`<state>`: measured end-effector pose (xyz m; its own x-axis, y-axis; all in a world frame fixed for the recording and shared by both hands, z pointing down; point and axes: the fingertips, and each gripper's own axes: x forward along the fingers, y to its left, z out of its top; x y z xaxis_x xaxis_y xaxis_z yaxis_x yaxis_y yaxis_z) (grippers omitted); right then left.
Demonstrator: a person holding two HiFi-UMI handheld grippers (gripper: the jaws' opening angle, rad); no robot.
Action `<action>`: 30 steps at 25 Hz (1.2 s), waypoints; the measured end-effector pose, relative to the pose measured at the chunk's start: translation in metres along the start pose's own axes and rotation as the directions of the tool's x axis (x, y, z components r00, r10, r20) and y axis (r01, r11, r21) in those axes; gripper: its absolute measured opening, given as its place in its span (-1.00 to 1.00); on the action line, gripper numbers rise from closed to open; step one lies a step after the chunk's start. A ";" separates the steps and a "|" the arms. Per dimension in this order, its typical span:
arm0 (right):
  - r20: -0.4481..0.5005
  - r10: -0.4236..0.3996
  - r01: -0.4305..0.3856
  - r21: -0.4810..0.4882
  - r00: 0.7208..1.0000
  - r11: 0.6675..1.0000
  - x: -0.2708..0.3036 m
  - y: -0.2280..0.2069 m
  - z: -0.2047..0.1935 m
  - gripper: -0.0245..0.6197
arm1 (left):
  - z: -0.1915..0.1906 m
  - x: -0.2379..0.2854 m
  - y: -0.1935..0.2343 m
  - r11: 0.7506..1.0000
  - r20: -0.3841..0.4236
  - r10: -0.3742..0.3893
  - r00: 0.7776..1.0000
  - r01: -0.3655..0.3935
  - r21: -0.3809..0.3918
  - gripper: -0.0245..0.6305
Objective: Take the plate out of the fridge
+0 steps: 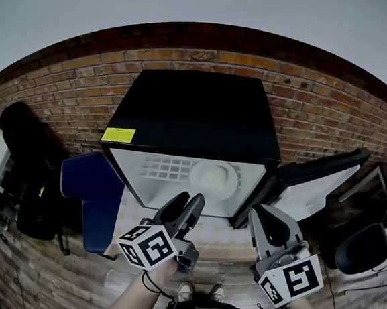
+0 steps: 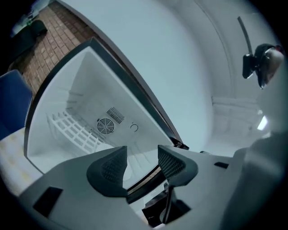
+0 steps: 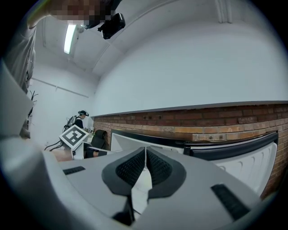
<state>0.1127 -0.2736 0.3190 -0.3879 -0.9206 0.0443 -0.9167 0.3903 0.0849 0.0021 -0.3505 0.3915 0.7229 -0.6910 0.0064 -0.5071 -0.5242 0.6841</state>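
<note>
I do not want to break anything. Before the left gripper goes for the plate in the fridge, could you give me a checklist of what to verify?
1. Fridge door open: ok.
2. Plate visible inside the fridge, nothing in front of it: ok.
3. Left gripper jaws apart, nothing between them: ok.
4. Left gripper at the plate's rim: not ok, it is short of the plate.
5. Right gripper shut, empty, off to the side: ok.
6. Anything lying on the plate: cannot tell.

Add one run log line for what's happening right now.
fridge open | plate inside, untouched | left gripper open, empty, facing fridge | right gripper shut, empty
</note>
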 end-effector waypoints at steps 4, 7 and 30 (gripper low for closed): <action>-0.009 0.005 -0.005 0.003 1.000 1.000 0.007 -0.004 -0.004 -0.83 | -0.013 0.012 0.020 0.992 -0.021 0.007 1.000 -0.009 -0.125 -0.26; -0.020 0.001 -0.001 -0.005 1.000 1.000 0.011 -0.009 -0.009 -0.83 | -0.024 0.018 0.033 0.979 -0.034 0.014 0.999 -0.020 -0.203 -0.23; -0.111 0.031 -0.027 0.032 0.993 0.999 0.026 -0.015 -0.050 -0.83 | -0.089 0.065 0.098 0.798 -0.126 0.041 0.991 -0.108 -0.593 -0.24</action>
<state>0.1208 -0.3032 0.3682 -0.4030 -0.9017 0.1567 -0.9083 0.4151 0.0521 0.0417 -0.4027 0.5240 0.7549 -0.6437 0.1256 -0.2044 -0.0488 0.9777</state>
